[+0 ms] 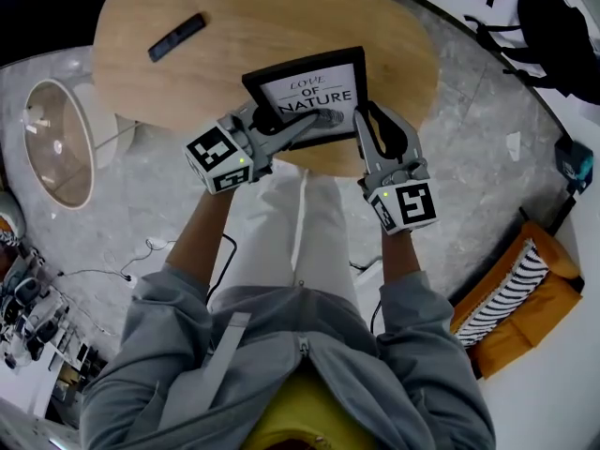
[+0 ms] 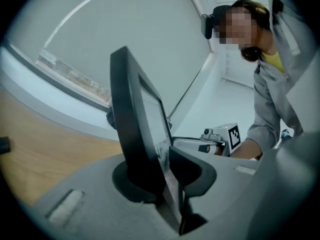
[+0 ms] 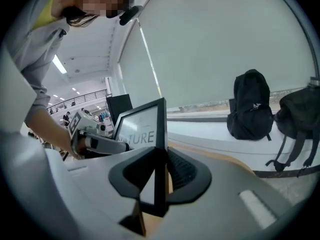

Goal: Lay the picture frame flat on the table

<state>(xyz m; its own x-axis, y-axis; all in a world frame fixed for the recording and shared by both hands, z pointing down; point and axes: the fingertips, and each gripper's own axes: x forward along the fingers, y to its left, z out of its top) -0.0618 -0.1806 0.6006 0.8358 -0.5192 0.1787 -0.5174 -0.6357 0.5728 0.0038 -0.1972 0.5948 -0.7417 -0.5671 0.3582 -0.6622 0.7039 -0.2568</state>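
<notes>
Two tools grip one picture frame (image 1: 309,87). The left tool (image 1: 326,117) has its jaws closed narrowly on the left edge of the frame. The right tool (image 1: 371,116) has its jaws closed on the right edge. The frame stands tilted up between both tools, at the near edge of the single round wooden bench (image 1: 262,12). One dark remote control (image 1: 176,37) lies far behind.

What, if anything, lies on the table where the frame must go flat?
Nothing visible. The frame, gripped by the left gripper and right gripper, stands at the near edge of the table, with bare wood behind it. The only other thing, a remote, lies well off at the far left.
</notes>
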